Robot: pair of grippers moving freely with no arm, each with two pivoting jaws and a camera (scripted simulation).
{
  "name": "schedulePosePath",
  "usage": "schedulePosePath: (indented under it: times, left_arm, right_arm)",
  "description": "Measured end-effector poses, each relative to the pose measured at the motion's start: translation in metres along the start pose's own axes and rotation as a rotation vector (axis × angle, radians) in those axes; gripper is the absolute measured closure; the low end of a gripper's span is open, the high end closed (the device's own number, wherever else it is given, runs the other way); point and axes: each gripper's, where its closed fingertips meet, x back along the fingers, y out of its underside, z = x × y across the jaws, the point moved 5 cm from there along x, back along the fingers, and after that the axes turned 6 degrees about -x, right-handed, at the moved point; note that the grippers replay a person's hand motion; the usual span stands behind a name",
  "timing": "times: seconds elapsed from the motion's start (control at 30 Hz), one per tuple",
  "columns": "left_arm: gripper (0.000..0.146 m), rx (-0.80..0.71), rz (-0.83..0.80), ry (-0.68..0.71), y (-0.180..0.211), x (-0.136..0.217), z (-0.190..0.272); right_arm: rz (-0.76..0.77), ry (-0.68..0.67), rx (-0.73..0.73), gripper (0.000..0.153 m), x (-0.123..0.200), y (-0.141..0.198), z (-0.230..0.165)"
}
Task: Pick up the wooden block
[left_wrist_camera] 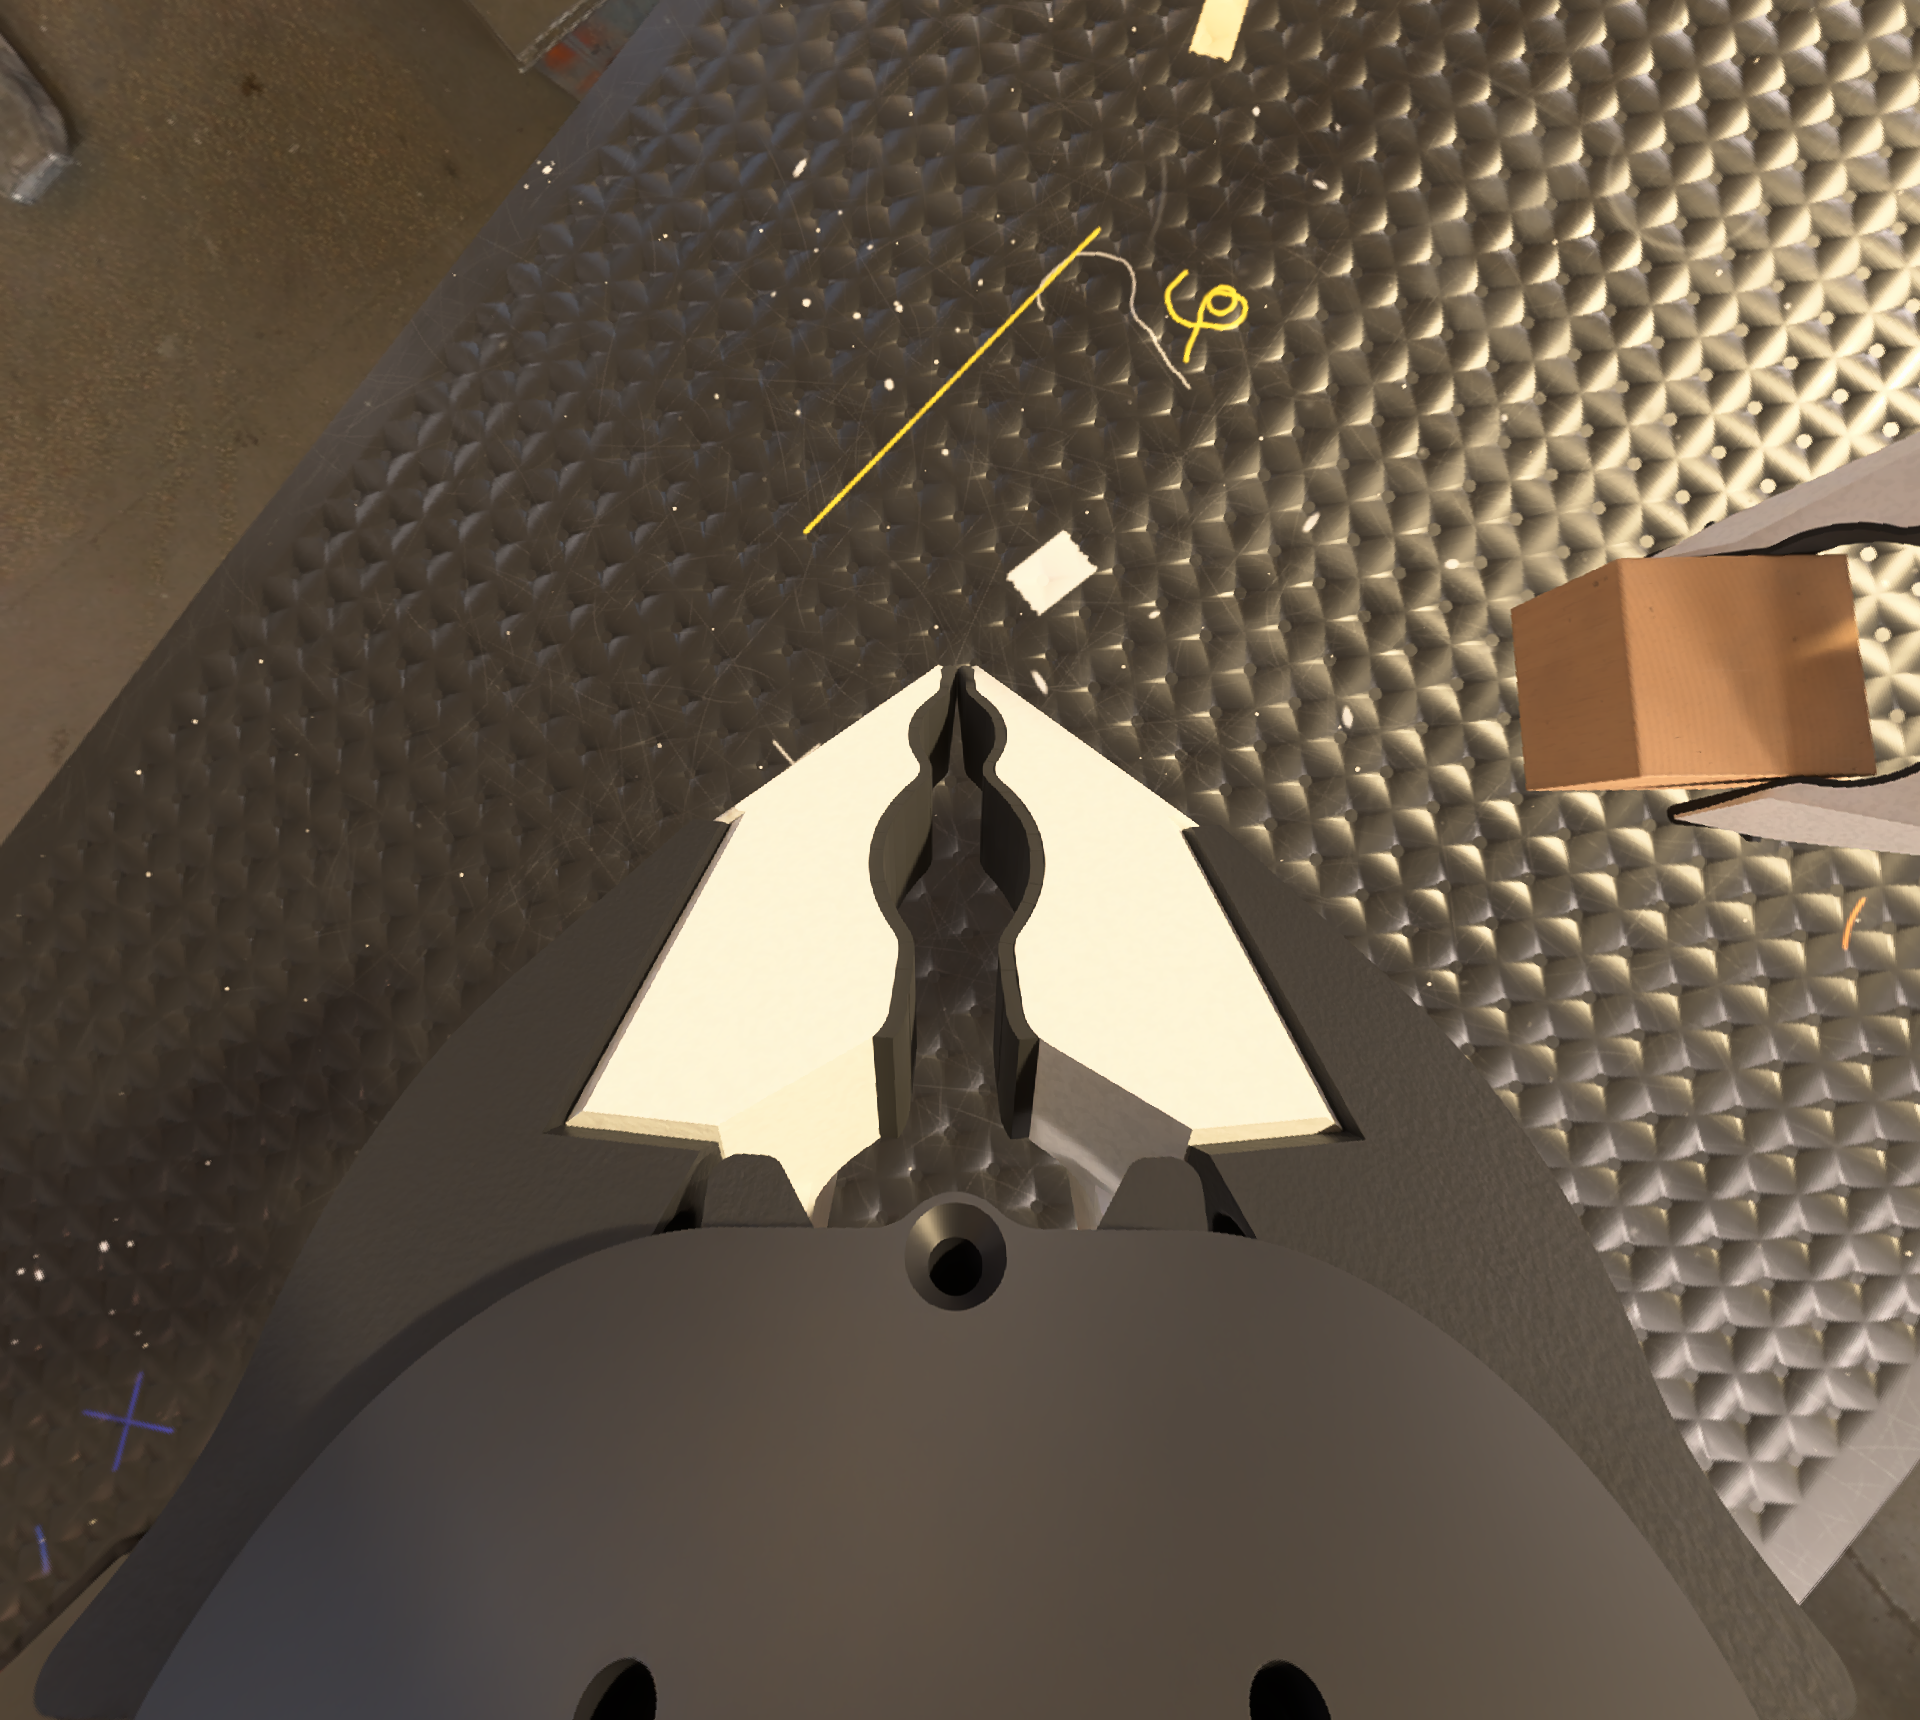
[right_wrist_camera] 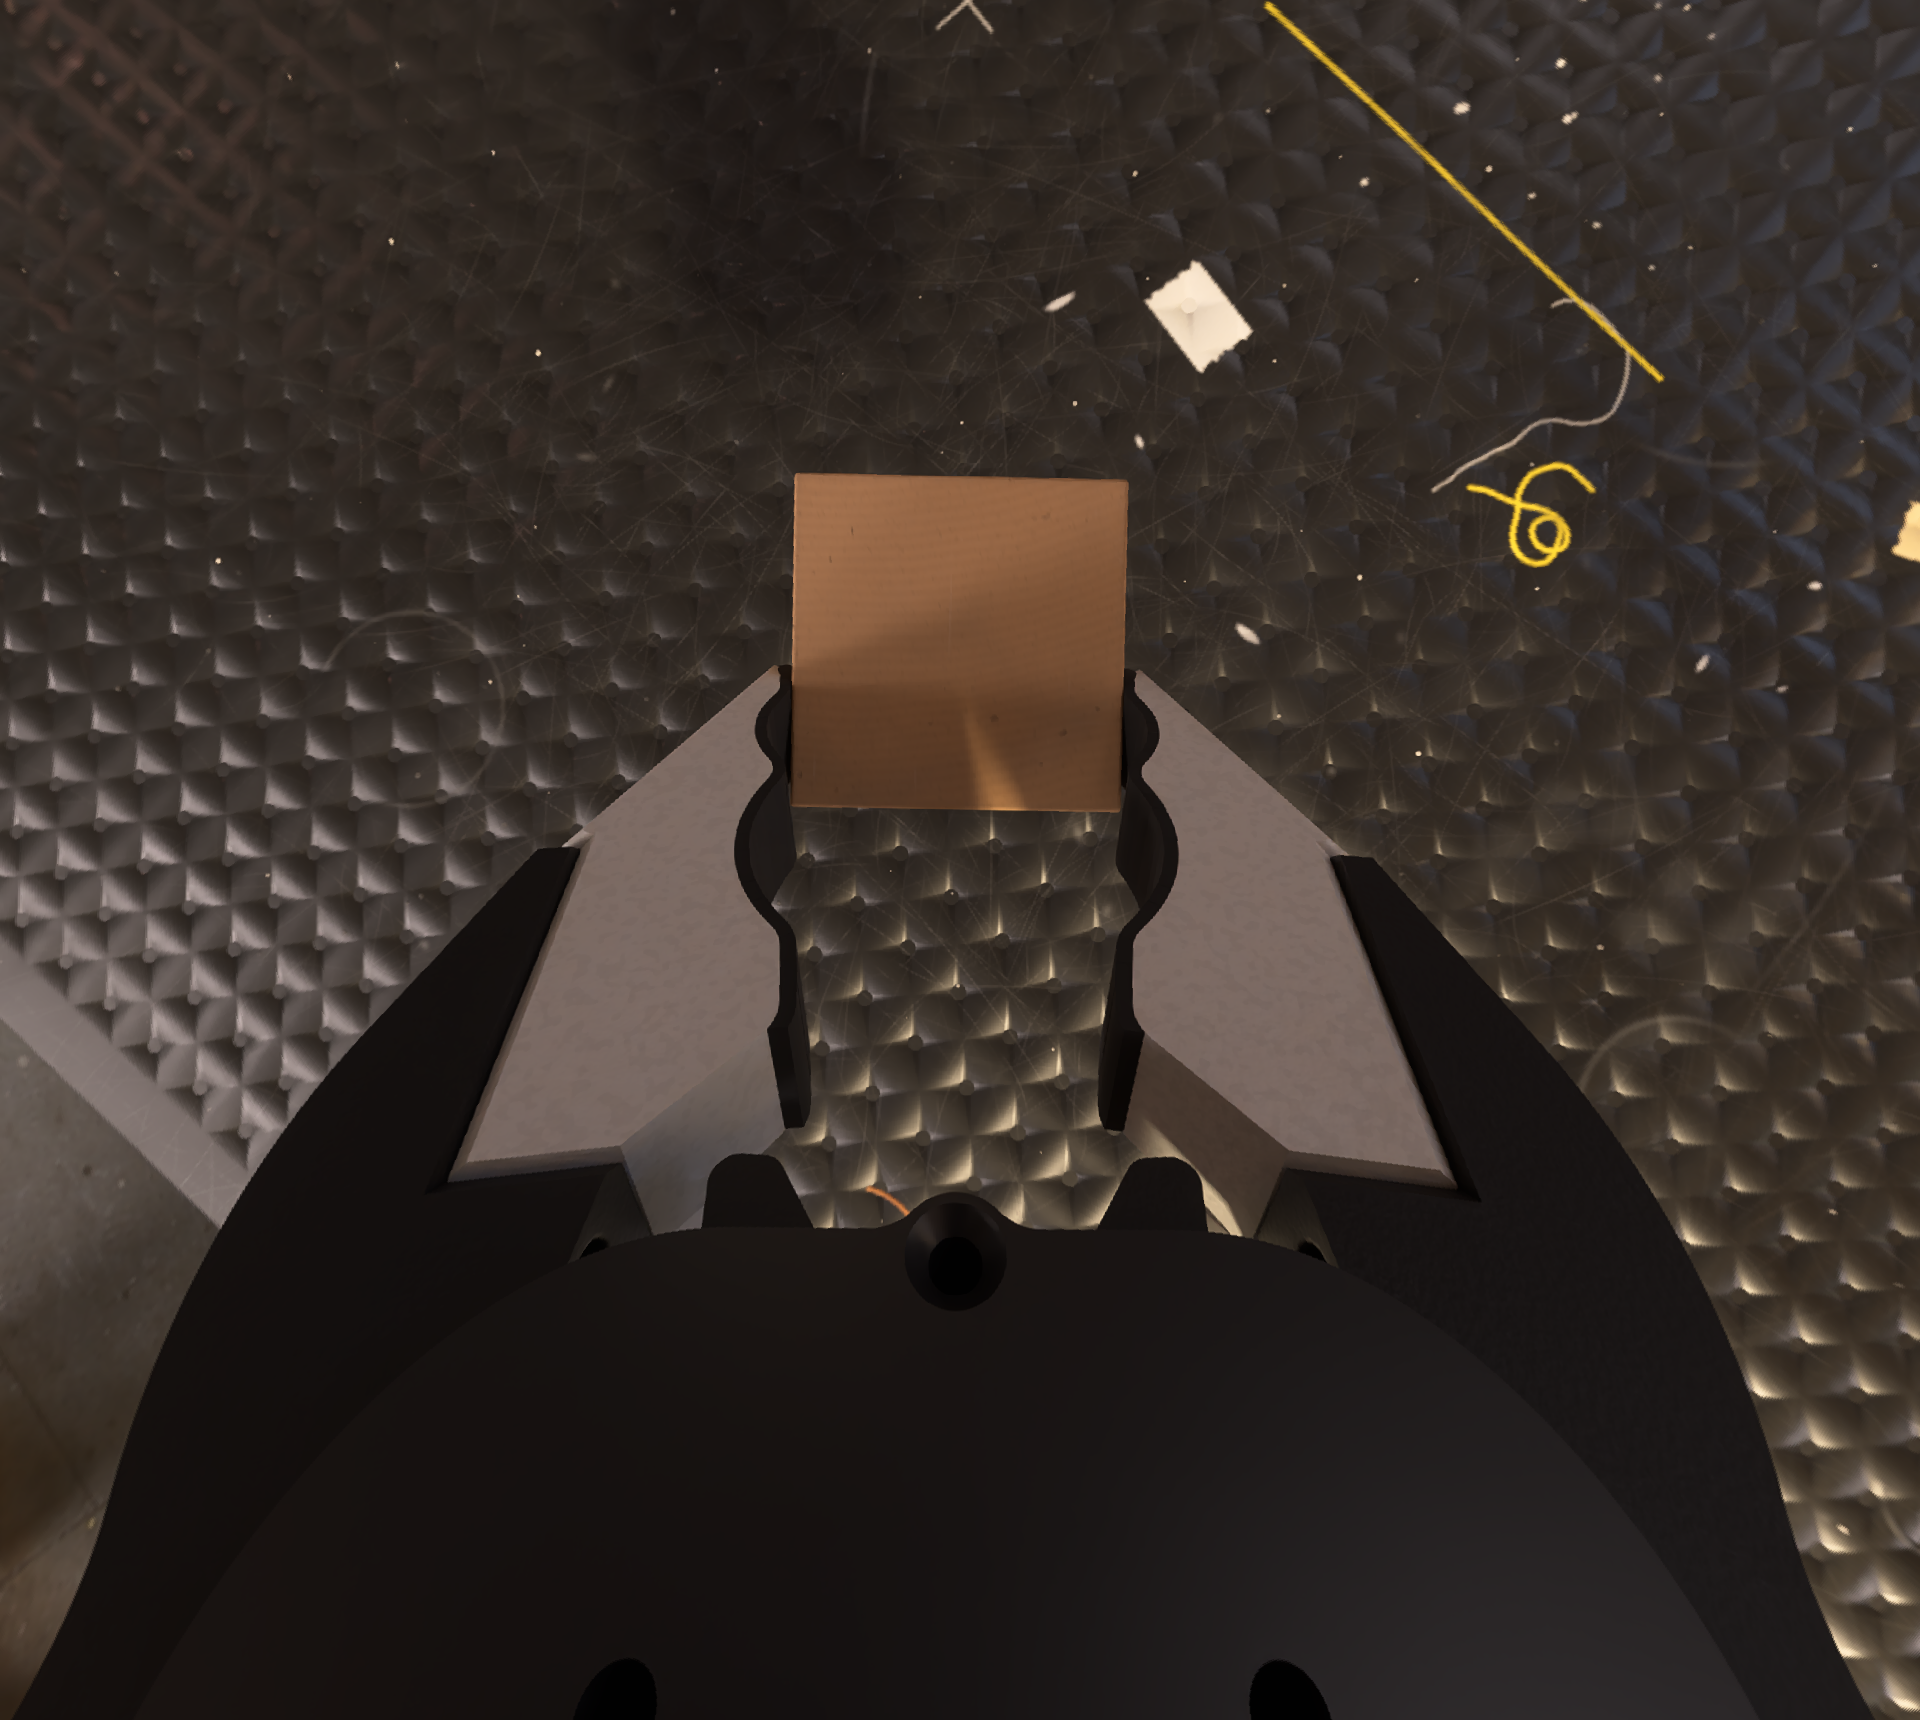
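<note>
the right gripper (right_wrist_camera: 956,740) pinches the wooden block (right_wrist_camera: 958,642) between its fingertips above the patterned metal table (right_wrist_camera: 416,631), while the left gripper (left_wrist_camera: 956,683), pressed together, hovers nearby.

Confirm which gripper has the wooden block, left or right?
The right gripper: its fingers clamp the wooden block on both sides. The left gripper is shut on nothing, fingertips together, well apart from the block.
</note>
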Motion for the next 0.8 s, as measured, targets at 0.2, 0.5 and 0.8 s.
schedulePosePath:
  times: [0.2,0.5,0.8]
  left_arm:
    - [0.146,-0.015,-0.024,0.004,-0.001,0.0,0.0]
    - [0.146,-0.04,-0.055,-0.025,-0.002,0.0,0.002]
    - [0.146,-0.024,-0.046,-0.02,-0.002,0.0,0.001]
  right_arm:
    - [-0.063,0.027,-0.03,0.091,-0.003,-0.017,0.001]
    - [-0.119,-0.016,-0.105,0.091,0.003,-0.029,0.004]
    - [-0.177,-0.013,-0.114,0.091,0.01,-0.04,0.003]
